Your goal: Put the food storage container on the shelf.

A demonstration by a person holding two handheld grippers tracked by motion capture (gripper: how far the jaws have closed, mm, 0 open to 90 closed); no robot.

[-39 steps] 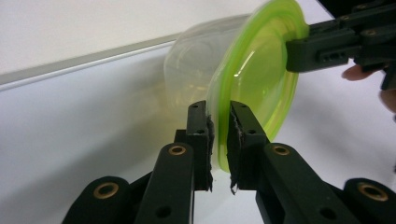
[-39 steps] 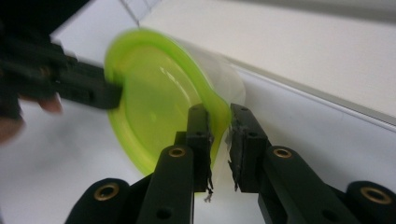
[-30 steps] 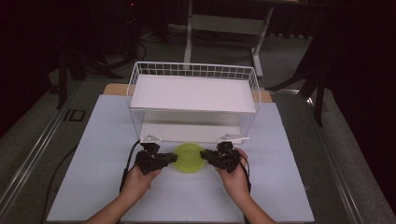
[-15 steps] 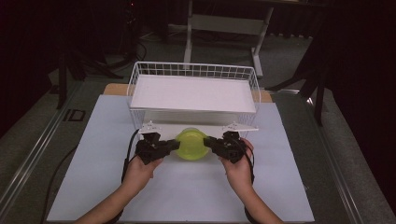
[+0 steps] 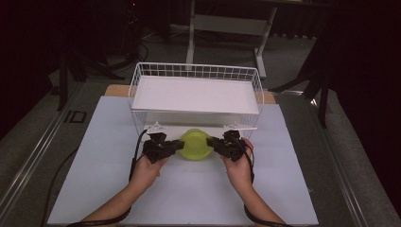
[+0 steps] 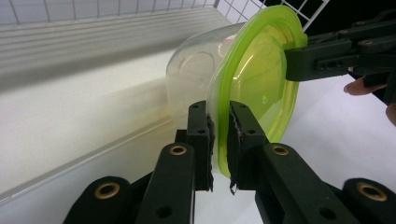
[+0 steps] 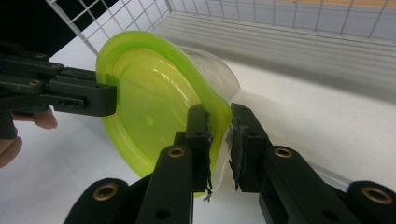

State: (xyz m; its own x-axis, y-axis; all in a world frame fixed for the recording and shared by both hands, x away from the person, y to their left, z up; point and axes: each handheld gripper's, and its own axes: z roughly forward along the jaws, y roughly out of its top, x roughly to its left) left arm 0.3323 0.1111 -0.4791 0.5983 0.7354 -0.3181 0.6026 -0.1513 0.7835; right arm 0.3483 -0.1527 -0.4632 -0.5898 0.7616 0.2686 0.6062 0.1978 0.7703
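We hold the green-lidded container (image 5: pixel 196 144) just in front of the wire rack (image 5: pixel 196 75), low over the white surface (image 5: pixel 94 156). The left tool (image 5: pixel 177 144) is clenched on the lid's rim on one side, and the right tool (image 5: pixel 213 143) grips the rim opposite.

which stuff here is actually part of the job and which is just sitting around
In the job:
- container with green lid, gripped at opposite rim edges
- left gripper
- right gripper
- white wire rack, right behind the container

Just lying about:
- white table sheet
- table frame at the back
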